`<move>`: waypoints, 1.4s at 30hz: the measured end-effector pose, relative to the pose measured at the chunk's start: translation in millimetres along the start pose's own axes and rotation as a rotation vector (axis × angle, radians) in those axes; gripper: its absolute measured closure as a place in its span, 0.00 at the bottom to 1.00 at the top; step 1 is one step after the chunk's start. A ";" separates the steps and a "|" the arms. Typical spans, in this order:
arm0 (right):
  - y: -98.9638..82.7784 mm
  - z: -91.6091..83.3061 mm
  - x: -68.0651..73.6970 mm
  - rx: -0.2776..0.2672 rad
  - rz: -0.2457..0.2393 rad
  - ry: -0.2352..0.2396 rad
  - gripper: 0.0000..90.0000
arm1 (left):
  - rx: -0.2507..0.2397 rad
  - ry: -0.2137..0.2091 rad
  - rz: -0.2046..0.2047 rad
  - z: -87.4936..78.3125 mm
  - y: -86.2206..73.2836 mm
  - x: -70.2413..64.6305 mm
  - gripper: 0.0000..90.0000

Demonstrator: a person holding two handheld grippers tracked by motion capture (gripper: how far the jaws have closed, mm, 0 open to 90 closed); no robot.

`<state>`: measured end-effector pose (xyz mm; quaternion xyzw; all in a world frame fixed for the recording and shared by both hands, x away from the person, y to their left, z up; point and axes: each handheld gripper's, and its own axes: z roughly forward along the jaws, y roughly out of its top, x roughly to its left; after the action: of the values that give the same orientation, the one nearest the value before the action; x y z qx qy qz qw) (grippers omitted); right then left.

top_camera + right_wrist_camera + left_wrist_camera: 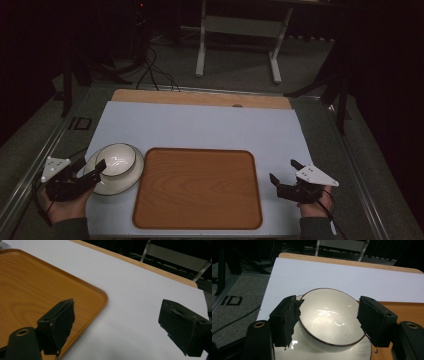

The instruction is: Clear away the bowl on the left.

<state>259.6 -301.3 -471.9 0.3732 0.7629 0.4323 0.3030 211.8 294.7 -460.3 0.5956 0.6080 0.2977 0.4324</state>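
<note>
A white bowl with a dark rim (116, 159) sits on a white plate (120, 186) at the left of the white mat. My left gripper (92, 164) is open at the bowl's near-left side. In the left gripper view the bowl (329, 322) lies between the two jaws, the left pad (287, 320) right at its rim, and the plate (362, 352) shows beneath. A bare wooden tray (197, 187) lies in the middle. My right gripper (282, 170) is open just right of the tray, holding nothing; its own view shows the tray's corner (32, 290) by its left jaw.
The white mat (200, 125) covers a wooden table whose far edge (200, 98) shows bare. Beyond it are a white stand (239, 30) and cables (155, 75) on the dark floor. Bare mat (140, 290) stretches ahead of the right gripper.
</note>
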 end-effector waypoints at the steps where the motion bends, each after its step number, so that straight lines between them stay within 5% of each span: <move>1: 0.1 0.0 0.0 0.000 -0.001 -0.001 0.15 | 0.002 0.002 0.002 1.7 0.6 -1.4 0.36; 16: 0.9 -1.9 0.3 -0.020 -0.009 -0.021 0.15 | 0.019 0.074 0.031 24.1 5.8 0.0 0.36; 42: 2.1 -3.5 0.2 -0.041 -0.014 -0.022 0.15 | 0.091 0.048 -0.027 49.1 7.5 13.0 0.36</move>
<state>257.3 -301.9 -468.6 0.3662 0.7530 0.4417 0.3220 259.6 300.8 -478.0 0.5988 0.6393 0.2782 0.3941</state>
